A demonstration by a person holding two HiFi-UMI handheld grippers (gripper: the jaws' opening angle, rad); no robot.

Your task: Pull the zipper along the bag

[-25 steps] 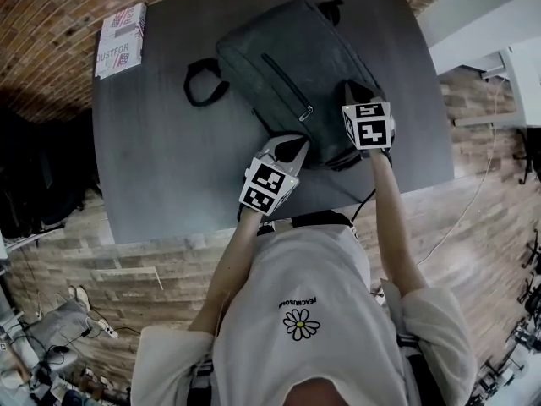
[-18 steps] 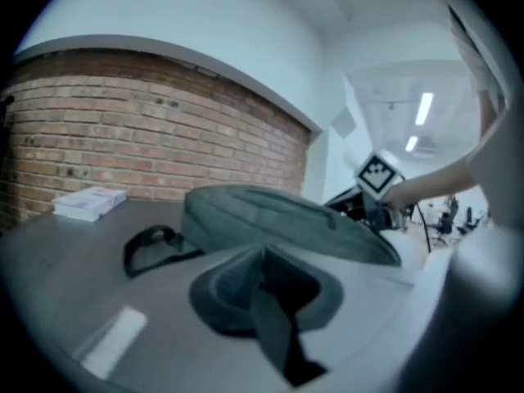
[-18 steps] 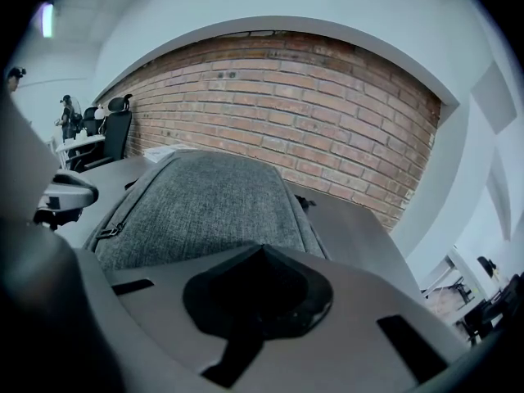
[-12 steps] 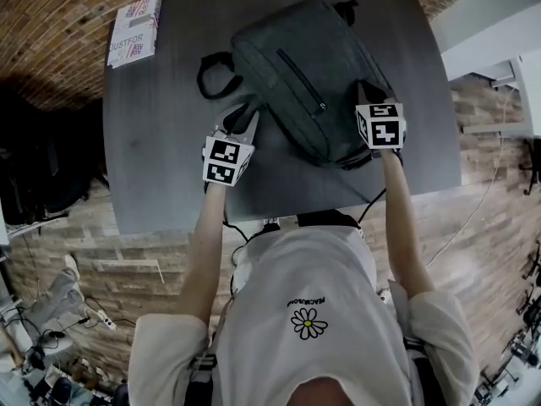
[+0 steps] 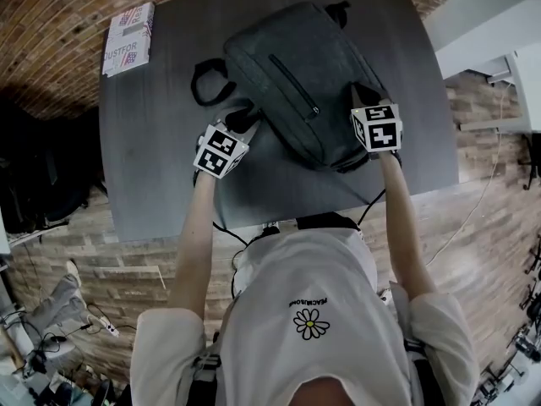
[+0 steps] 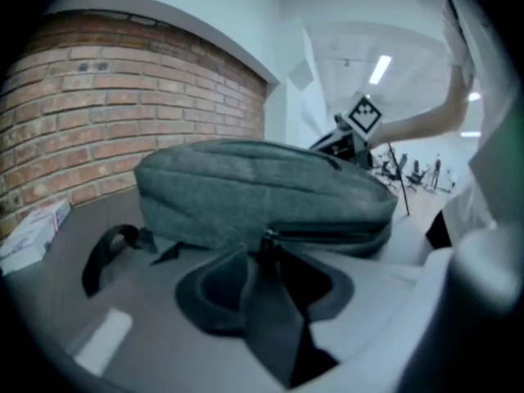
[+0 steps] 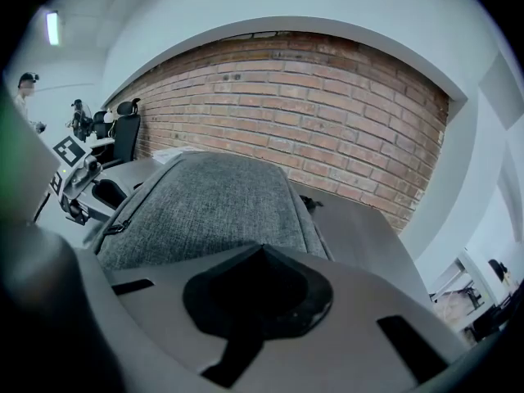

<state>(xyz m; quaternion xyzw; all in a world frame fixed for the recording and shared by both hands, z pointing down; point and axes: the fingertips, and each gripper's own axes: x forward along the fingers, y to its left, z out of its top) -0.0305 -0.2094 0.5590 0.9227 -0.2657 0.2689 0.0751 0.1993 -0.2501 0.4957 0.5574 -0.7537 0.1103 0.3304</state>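
Sitting right at the tips of my left tool [image 5: 239, 125], the zipper slider [image 6: 266, 237] rests on the side seam of the grey bag [image 5: 296, 74]. A dark slit, which I take for parted teeth, runs off to the right of those tips. This tool has just been opening its jaws. They stand apart now with nothing pinched between them, and the slider lies free. My right tool [image 5: 366, 96] is at the bag's other end, its jaws closed together, and I judge they pinch the fabric there to steady the bag. The bag lies on the dark bench [image 5: 161, 176]. Its carry loop [image 5: 201, 83] is beyond and left of my left tool, and a printed box [image 5: 127, 39] sits well past that.

If more travel is needed, the slider is small and dark against dark jaws, so closing again could catch seam fabric instead. A pull then would jam the teeth. If the right tool's hold slips, the whole bag drags across the bench.
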